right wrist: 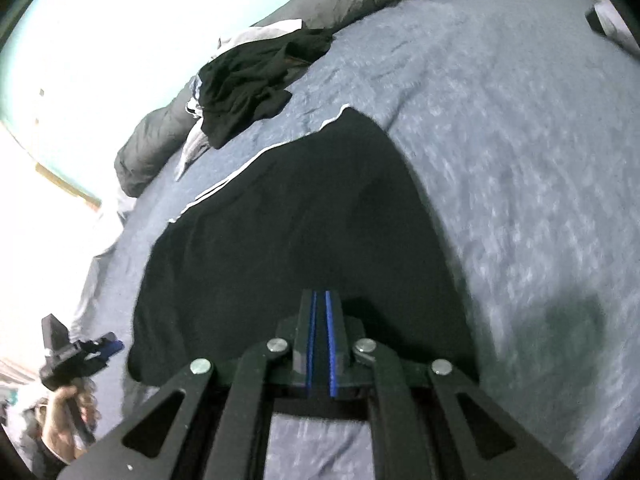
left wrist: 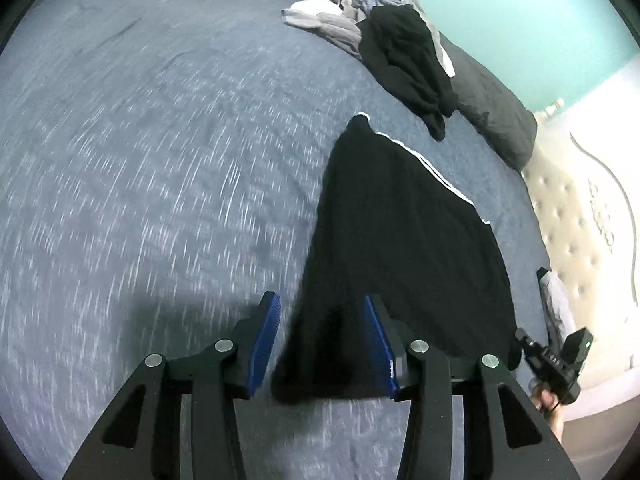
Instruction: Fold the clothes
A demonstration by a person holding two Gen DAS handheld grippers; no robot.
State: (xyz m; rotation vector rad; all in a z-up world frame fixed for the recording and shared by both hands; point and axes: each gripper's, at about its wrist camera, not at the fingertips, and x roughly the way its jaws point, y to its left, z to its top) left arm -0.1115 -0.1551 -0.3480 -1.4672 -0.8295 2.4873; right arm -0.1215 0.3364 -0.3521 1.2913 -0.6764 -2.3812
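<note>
Between left fingers [left wrist: 266, 344]: black garment [left wrist: 400, 240].

Both grippers are matte black, with paired linkage arms pinned by round silver screws. The left gripper [left wrist: 322, 344] and right gripper [right wrist: 320, 340] carry ribbed blue fingers [left wrist: 264, 344].

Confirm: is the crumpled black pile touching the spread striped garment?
Apart. The left wrist view shows a strip of blue bedding between the crumpled black pile and the striped garment; the right wrist view shows the same gap.
</note>
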